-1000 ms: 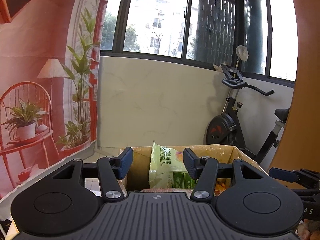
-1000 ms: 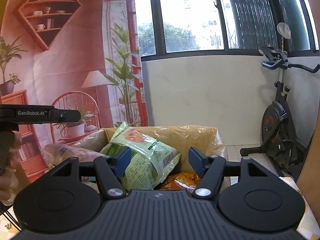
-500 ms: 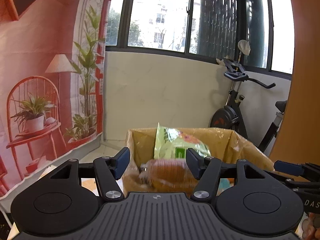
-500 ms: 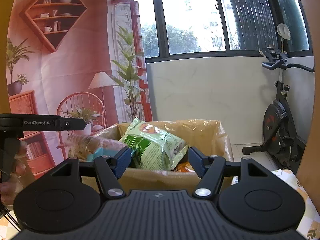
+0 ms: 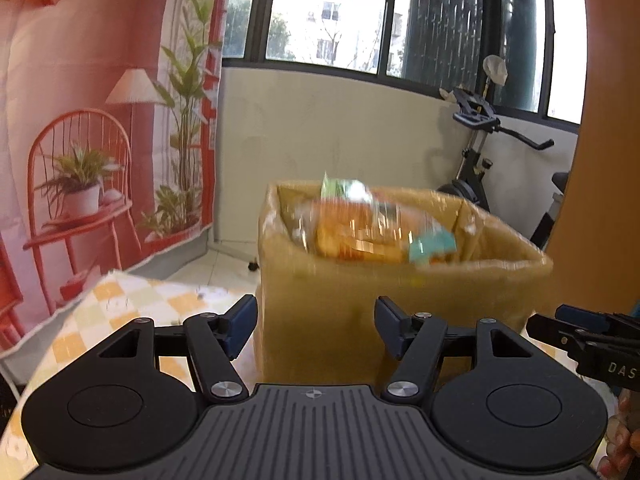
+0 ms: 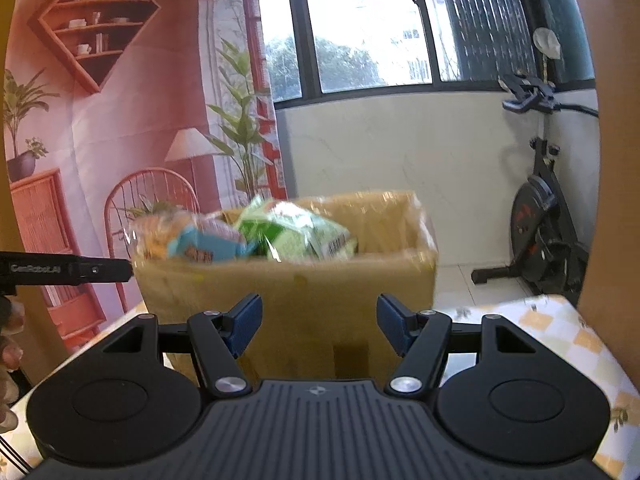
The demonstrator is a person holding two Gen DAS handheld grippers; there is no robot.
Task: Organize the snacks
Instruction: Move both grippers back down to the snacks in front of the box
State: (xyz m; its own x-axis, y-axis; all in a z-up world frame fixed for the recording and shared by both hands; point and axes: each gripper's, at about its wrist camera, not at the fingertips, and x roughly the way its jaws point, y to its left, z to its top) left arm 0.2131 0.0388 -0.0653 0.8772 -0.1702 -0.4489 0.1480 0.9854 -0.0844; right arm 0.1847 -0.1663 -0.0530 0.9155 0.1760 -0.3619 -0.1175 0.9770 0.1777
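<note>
Nearest in each wrist view are the claw's own blue-padded fingers. The left gripper (image 5: 316,330) stands about half spread, its jaws having just been opening, with nothing between the pads and nothing touched. The right gripper (image 6: 319,330) is spread about as wide and equally empty.

Just ahead of both claws, and above their fingertips, stands the tan cardboard box lined with clear plastic film (image 5: 360,300), on a table with a yellow-and-white checked cloth (image 5: 120,304). Its near wall fills the gap between each pair of fingers, apart from them.

Farther in and higher, over the box rim, lie the snacks: a clear orange bag with a teal label (image 5: 360,236), long axis running across, and behind it a green-and-white crinkled packet (image 6: 296,236). Neither claw looks clearly nearer; either must rise over the rim.
</note>
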